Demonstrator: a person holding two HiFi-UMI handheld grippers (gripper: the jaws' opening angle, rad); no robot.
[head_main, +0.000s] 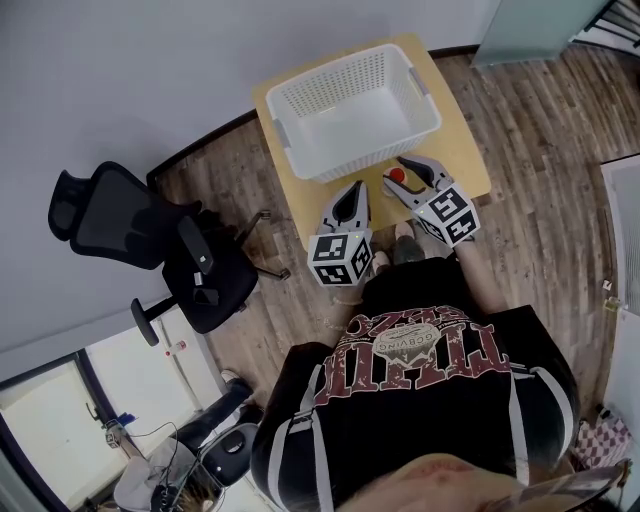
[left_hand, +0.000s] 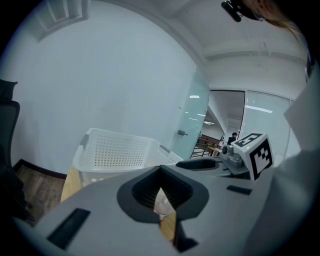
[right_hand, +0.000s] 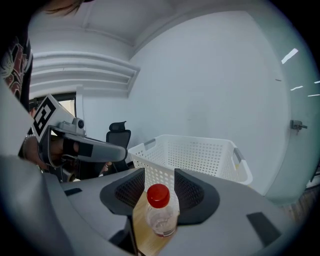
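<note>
Since the wooden surface (head_main: 468, 150) is small and the white basket (head_main: 340, 160) fills most of it, only a narrow strip is left along the near edge and a bare patch at the right. Basket walls are perforated plastic and stand taller than anything else. Left gripper (head_main: 354, 192) hangs over the front strip, jaws drawn almost together with a thin slit, nothing in them. Right gripper (head_main: 400, 172) has its jaws spread wide either side of the bottle (right_hand: 160, 212), with gaps showing on both sides, so no grip on it. Bottle stands upright on the front strip, just before the basket wall, with a red cap and a clear body that looks near empty. Likely light, thin-walled, smooth, easy to tip or dent. Best hold is probably mid-body under the cap, with a gentle squeeze. Room is tight: basket behind, surface edge in front, left gripper near on one side. Free space is upward and rightward.
</note>
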